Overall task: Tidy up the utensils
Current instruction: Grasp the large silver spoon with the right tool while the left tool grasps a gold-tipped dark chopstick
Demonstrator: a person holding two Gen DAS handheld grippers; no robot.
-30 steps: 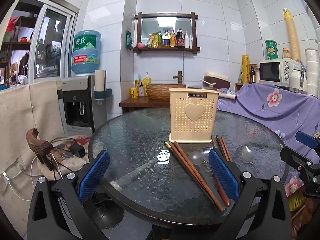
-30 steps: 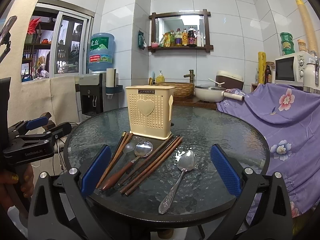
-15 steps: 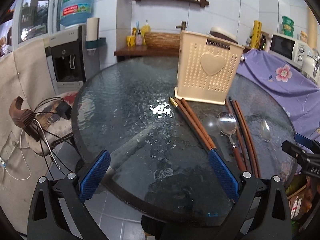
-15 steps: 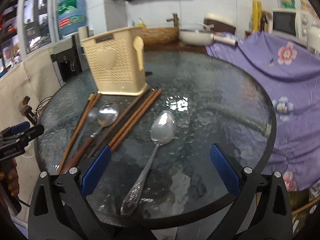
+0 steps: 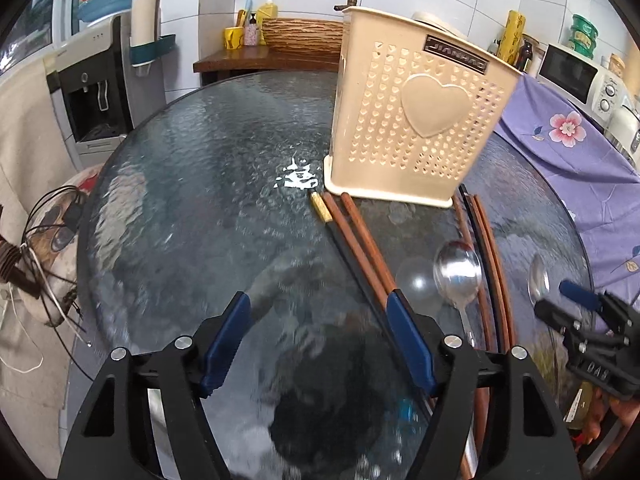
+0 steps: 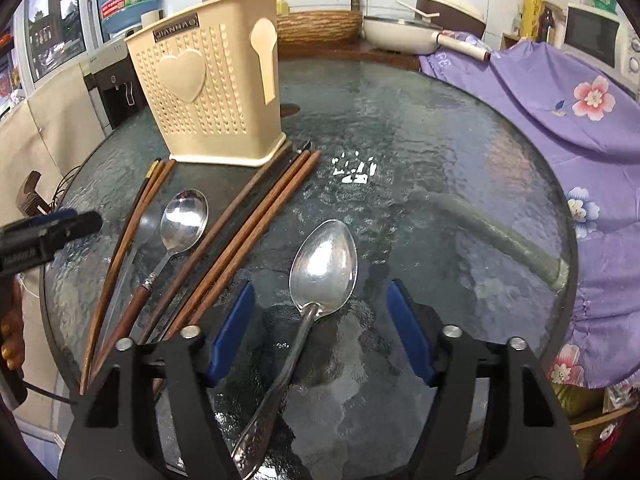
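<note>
A cream perforated utensil holder (image 5: 416, 120) (image 6: 212, 96) stands on the round glass table (image 5: 208, 184) (image 6: 420, 152). In front of it lie brown chopsticks (image 5: 356, 232) (image 6: 256, 220), a wood-handled spoon (image 5: 458, 276) (image 6: 180, 228) and an all-metal spoon (image 6: 320, 272) (image 5: 538, 280). My left gripper (image 5: 320, 312) is open and empty over the table, its right finger beside the left chopsticks. My right gripper (image 6: 320, 304) is open and straddles the metal spoon's neck without touching it.
A water dispenser (image 5: 104, 80) stands at the left. A purple flowered cloth (image 6: 560, 112) covers furniture at the right, with a microwave (image 5: 580, 76) behind. A wooden counter with a basket (image 6: 320, 26) and a pan (image 6: 400, 34) is behind the table.
Both grippers have moved forward and down toward the table. The right one now has the metal spoon between its fingers; the left has closed in on the left chopsticks.
</note>
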